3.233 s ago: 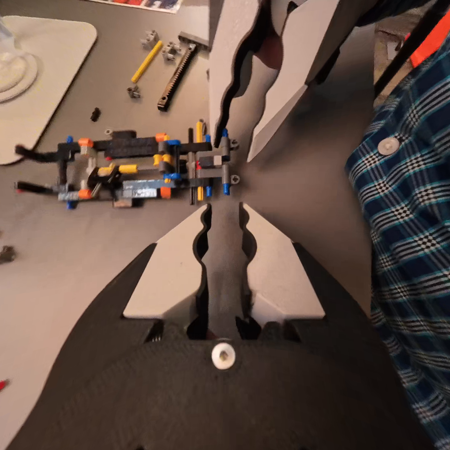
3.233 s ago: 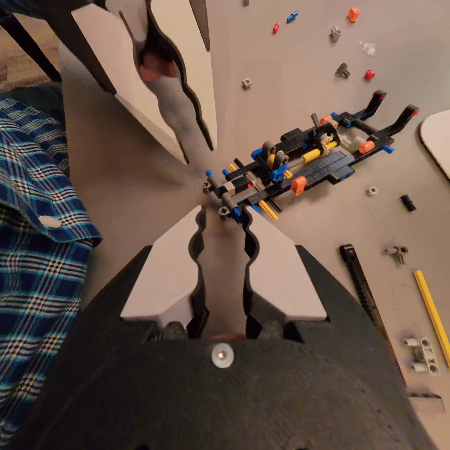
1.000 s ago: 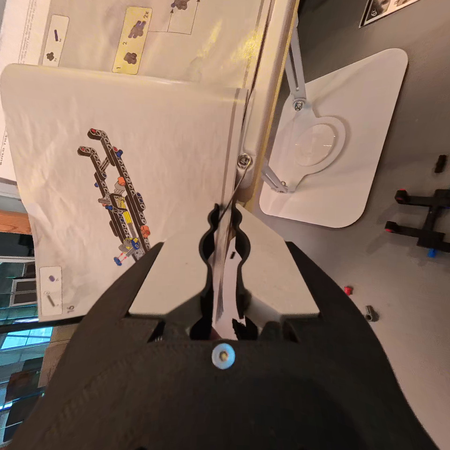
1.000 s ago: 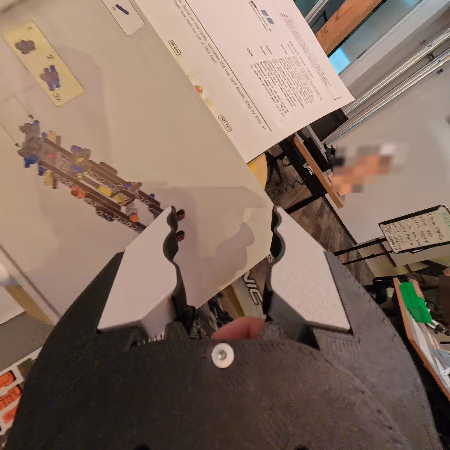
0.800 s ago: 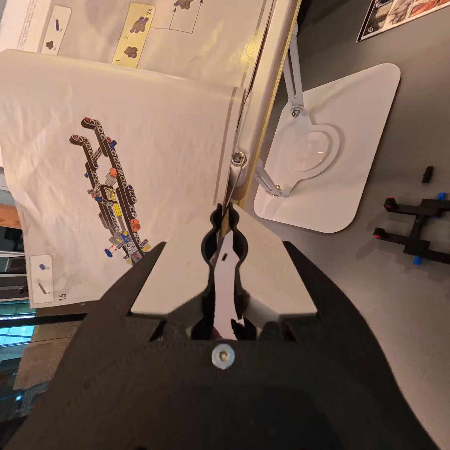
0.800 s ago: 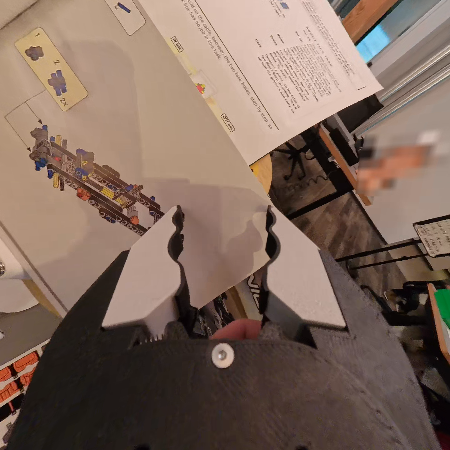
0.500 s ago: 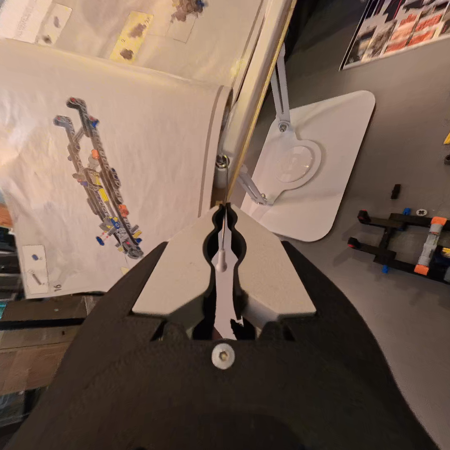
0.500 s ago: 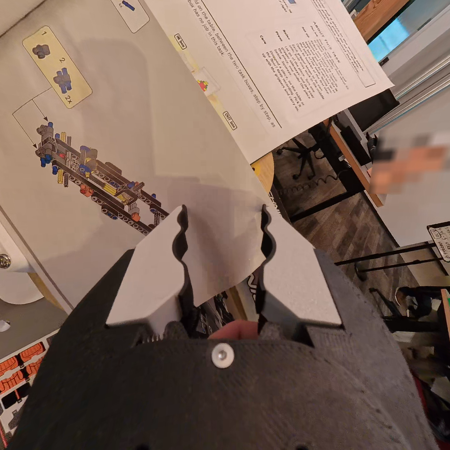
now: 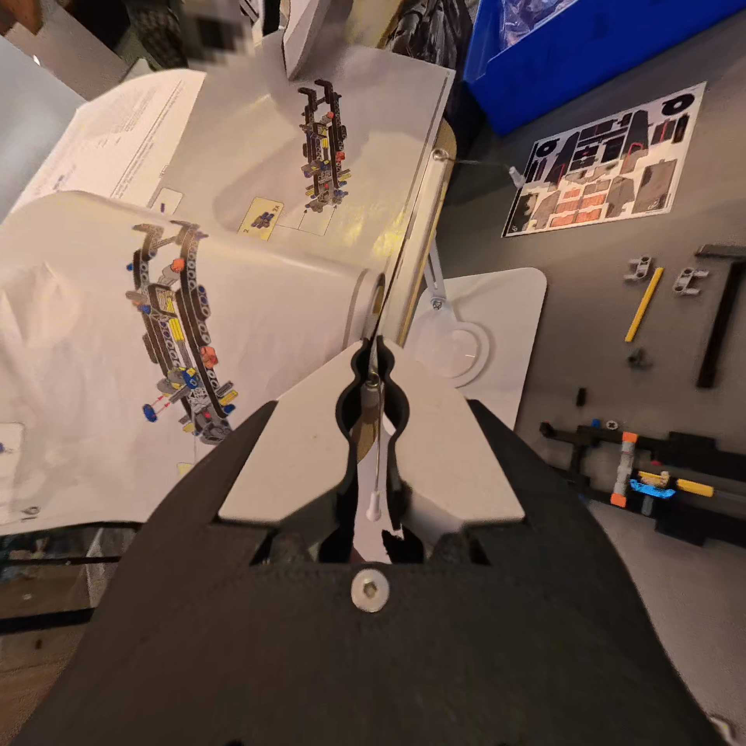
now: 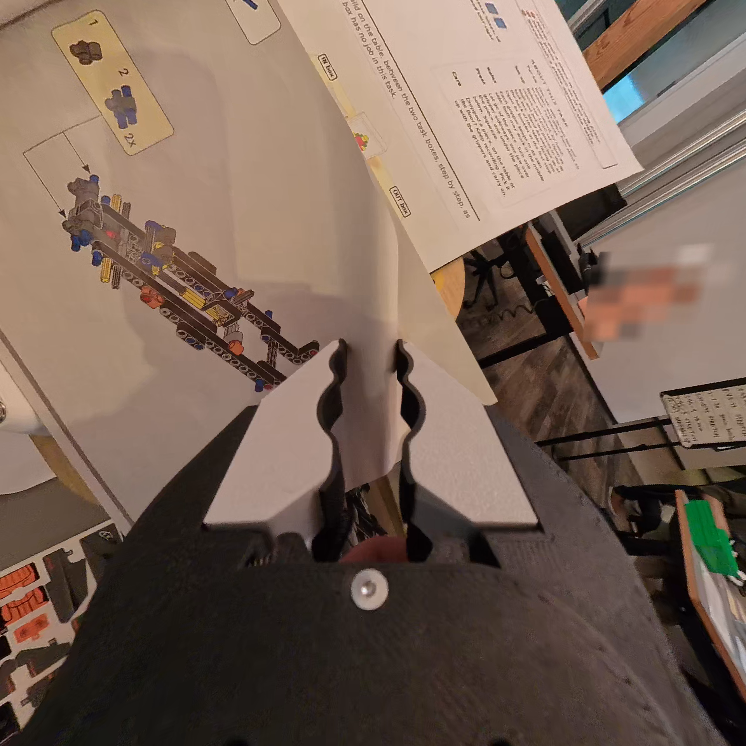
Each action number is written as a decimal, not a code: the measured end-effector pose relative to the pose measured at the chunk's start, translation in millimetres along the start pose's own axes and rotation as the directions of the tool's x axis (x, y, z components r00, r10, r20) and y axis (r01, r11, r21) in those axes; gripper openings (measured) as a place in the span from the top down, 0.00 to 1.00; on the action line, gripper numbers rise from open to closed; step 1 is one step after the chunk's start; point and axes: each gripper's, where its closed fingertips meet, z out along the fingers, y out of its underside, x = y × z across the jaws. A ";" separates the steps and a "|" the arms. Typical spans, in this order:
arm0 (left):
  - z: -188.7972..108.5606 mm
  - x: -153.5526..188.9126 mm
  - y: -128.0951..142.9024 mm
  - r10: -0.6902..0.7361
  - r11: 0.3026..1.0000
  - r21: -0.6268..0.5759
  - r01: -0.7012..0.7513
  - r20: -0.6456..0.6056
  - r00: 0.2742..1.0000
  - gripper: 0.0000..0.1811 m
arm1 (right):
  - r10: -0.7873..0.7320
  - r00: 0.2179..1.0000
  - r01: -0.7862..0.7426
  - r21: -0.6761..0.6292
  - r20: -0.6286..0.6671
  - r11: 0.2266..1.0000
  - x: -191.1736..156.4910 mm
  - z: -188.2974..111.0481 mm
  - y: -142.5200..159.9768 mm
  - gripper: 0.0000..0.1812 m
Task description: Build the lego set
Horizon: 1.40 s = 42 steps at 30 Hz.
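Booklet page point(image 10: 250, 250) edge between fingertips, perhaps unpinched

The lego chassis point(image 9: 646, 480) ran off the right edge, motion-blurred. The sticker sheet point(image 10: 36, 605) was cropped at the left. Mosaic patches covered far background spots.

warm dim light, page glare, blurred fisheye-warped edges.

Blue bin point(image 9: 565, 52) at table's point(image 9: 666, 605) far edge.
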 end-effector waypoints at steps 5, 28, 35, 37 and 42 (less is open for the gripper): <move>-3.1 -14.1 9.8 -0.092 0.995 -0.019 0.093 0.053 0.994 0.92 | -0.029 1.000 0.029 0.022 0.001 0.999 -8.0 -8.4 -4.0 0.99; 98.0 -72.6 -104.3 0.449 0.893 -0.039 -0.448 0.130 0.884 0.90 | -0.166 0.980 0.135 0.248 0.109 0.959 -124.8 -62.8 -91.7 1.00; 68.8 -79.0 -89.1 0.444 0.892 0.031 -0.452 0.137 0.886 1.00 | -0.023 0.975 -0.070 0.403 0.221 0.912 -105.6 -93.7 -116.3 0.88; 49.6 -82.9 -83.3 0.405 0.905 0.085 -0.417 0.130 0.905 1.00 | -0.015 0.970 -0.073 0.348 0.244 0.935 -93.0 -84.1 -106.4 0.90; 3.8 -115.3 -52.7 0.200 0.957 0.180 -0.229 0.164 0.966 1.00 | -0.076 0.892 -0.033 0.231 0.446 0.972 -131.9 -40.2 -105.6 0.91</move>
